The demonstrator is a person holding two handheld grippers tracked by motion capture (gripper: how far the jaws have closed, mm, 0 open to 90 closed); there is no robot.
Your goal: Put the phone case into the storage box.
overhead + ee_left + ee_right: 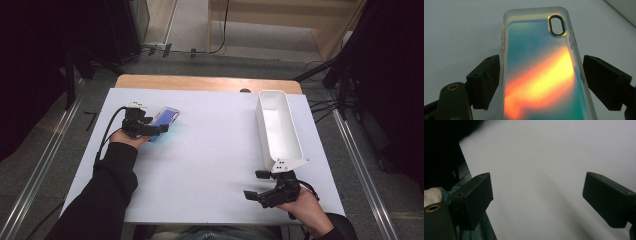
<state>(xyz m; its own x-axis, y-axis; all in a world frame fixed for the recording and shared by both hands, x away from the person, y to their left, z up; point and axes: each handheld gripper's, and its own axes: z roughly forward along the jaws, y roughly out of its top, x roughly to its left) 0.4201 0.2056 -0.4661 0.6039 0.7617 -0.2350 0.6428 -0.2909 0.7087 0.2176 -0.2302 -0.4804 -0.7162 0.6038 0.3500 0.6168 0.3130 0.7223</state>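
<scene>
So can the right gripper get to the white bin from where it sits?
Probably yes: the right gripper is open and empty, the bin lies just beyond it, and bare table between.

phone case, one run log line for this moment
left gripper: shut on phone case | right gripper: open, nothing between jaws | white bin: far right

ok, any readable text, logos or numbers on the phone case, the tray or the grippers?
None readable.
Phone case: iridescent back with a camera cutout, no print or logo.
White tray: plain, no label.
Left gripper and right gripper: black jaws, no markings legible.
White table: blank.
</scene>
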